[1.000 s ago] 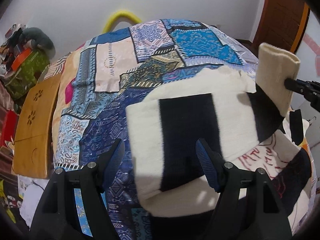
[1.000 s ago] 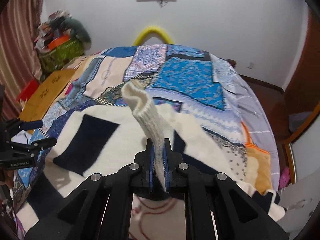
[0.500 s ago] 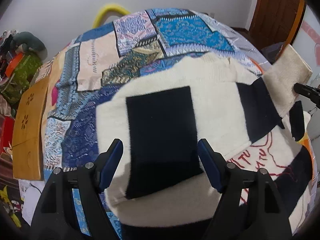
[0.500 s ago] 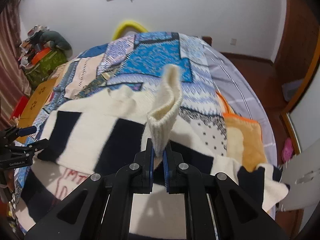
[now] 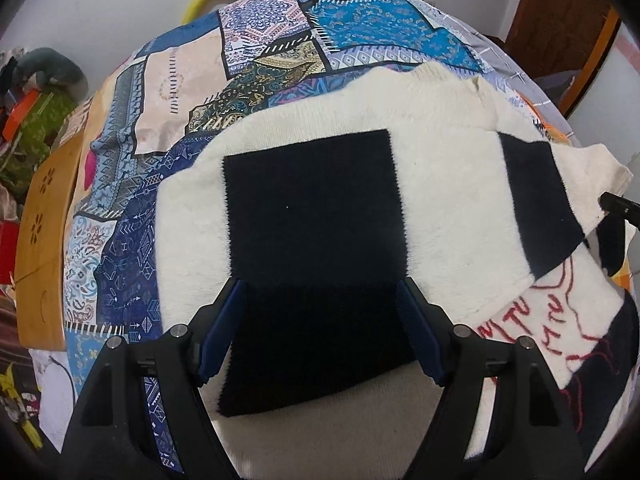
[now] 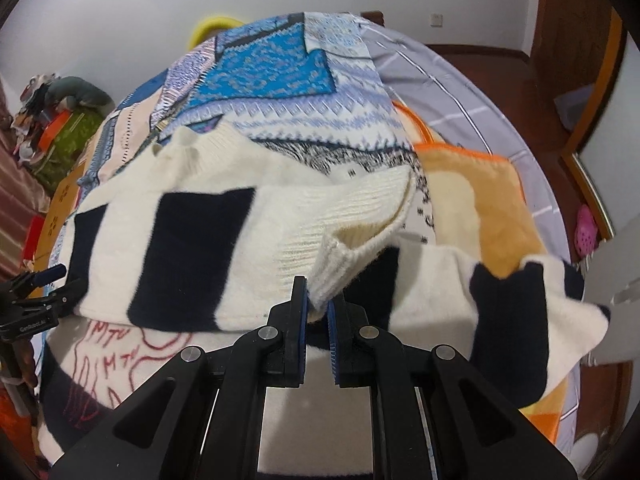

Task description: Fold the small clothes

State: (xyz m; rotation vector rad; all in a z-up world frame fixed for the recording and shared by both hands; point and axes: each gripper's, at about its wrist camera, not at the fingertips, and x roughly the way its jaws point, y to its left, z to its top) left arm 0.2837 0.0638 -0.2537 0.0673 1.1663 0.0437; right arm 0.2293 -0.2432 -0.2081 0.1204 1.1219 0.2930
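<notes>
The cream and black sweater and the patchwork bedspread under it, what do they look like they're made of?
The cream and black block-patterned sweater looks like soft knitted wool or acrylic: a fuzzy nap, with ribbed stitches at the cuff pinched in the right tool. The blue patchwork-print bedspread looks like thin, smooth printed woven cloth, possibly cotton; its patches seem printed, not sewn.

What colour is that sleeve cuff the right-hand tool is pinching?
Plain cream ribbed knit, the sleeve cuff shows best in the right wrist view.

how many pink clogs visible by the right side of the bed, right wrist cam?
1. A pink clog lies on the floor by the mirror, right of the bed. A second may be hidden.
</notes>
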